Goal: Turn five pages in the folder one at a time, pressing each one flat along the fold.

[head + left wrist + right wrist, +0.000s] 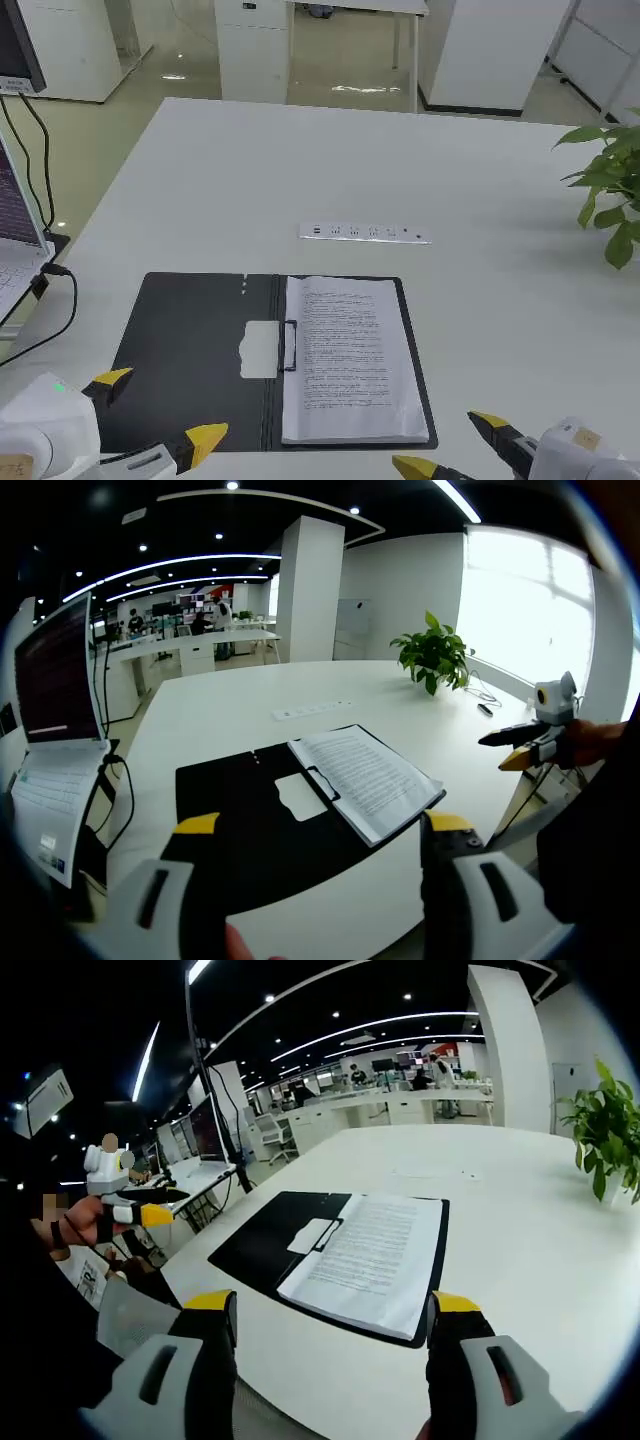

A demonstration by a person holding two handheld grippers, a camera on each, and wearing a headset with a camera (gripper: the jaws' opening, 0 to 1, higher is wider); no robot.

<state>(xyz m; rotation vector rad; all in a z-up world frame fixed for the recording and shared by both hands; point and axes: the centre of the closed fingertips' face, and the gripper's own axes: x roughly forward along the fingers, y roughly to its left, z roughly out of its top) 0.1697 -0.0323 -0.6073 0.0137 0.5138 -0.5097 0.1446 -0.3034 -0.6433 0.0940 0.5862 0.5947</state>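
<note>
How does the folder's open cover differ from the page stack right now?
Cover: black, bare but for a white patch by the spine; pages: white, printed. Cover is one thin sheet left of the spine; pages are a thick stack right of it. Open left gripper hovers over the cover's near edge; open right gripper off the pages' near corner. Both lie flat on the table.
</note>
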